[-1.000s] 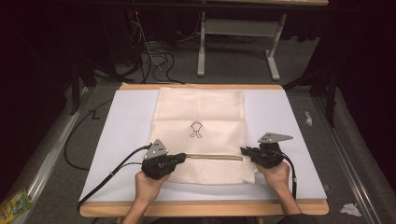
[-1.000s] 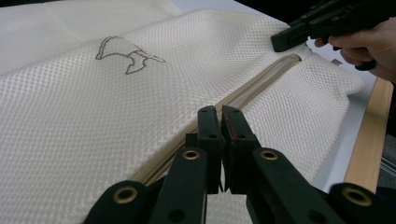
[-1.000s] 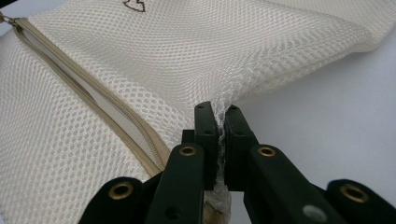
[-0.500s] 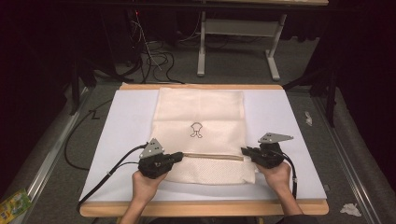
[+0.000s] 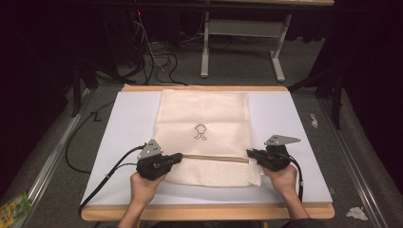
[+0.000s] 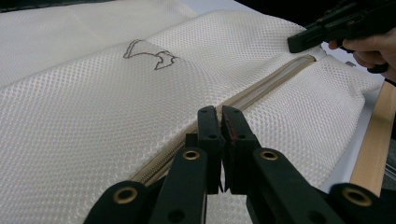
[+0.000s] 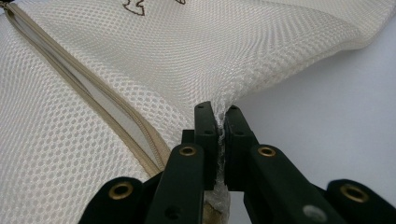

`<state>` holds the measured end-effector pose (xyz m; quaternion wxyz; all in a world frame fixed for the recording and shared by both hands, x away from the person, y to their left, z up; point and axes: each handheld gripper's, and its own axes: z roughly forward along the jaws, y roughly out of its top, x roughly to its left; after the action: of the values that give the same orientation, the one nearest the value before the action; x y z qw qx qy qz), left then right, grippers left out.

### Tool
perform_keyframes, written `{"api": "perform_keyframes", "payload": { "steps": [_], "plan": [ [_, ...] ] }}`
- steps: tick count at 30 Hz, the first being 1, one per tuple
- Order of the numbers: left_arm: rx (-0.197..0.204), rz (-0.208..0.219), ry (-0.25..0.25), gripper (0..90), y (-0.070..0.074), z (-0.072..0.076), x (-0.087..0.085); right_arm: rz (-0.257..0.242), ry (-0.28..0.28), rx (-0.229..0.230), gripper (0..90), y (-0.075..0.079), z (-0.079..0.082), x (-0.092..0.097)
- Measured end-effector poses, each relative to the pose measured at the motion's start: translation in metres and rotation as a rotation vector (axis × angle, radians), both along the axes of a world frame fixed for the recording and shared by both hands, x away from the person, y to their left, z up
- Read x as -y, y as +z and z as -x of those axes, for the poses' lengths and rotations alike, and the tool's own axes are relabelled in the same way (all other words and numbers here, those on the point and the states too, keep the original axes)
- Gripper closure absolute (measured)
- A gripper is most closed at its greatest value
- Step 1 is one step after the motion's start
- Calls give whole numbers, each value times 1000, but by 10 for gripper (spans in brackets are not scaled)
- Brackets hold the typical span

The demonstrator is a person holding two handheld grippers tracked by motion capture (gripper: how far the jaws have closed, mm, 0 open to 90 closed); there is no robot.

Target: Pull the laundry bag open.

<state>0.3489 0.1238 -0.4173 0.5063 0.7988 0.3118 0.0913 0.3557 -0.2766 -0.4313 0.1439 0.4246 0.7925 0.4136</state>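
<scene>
Room: a dark workspace is seen around a wooden tabletop [image 5: 204, 212] covered by a white sheet [image 5: 294, 118]; a grey floor with cables [image 5: 157, 59] lies beyond.
Bag: a cream mesh laundry bag [image 5: 204, 114] is laid flat on the middle of the sheet, a small dark emblem [image 5: 200, 131] printed on it.
Zipper: a tan zipper [image 5: 214, 158] is run across the bag near its front end, between the two grippers.
Left gripper: the left gripper [image 6: 219, 122] is held at the zipper's left end, jaws closed; whether the pull tab is pinched cannot be told.
Right gripper: the right gripper [image 7: 218, 122] is clamped on a fold of mesh at the bag's right edge, beside the zipper's end.
Handling: the bag is judged light, soft and limp; it would bunch if pulled unbraced, so the edge is best pinched while the tab is drawn.
Surroundings: scraps of paper [image 5: 356, 213] and a green packet [image 5: 12, 209] are left on the floor, well apart.
Obstruction: nothing is set in the zipper's path.
</scene>
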Motion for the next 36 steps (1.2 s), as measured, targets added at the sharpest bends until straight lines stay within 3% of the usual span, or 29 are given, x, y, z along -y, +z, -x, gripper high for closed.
{"api": "perform_keyframes", "payload": {
  "steps": [5,12,19,36],
  "plan": [
    [8,16,-9,871,-3,-1,-2,14,-7,1,881,3,0,-2],
    [12,-19,-6,872,-3,2,-2,-10,-16,1,881,3,-1,-1],
    [16,-18,9,871,-2,3,-7,-14,-19,12,881,2,0,1],
    [-2,7,46,871,-3,1,-26,-6,-15,4,881,1,-1,4]
  ]
}}
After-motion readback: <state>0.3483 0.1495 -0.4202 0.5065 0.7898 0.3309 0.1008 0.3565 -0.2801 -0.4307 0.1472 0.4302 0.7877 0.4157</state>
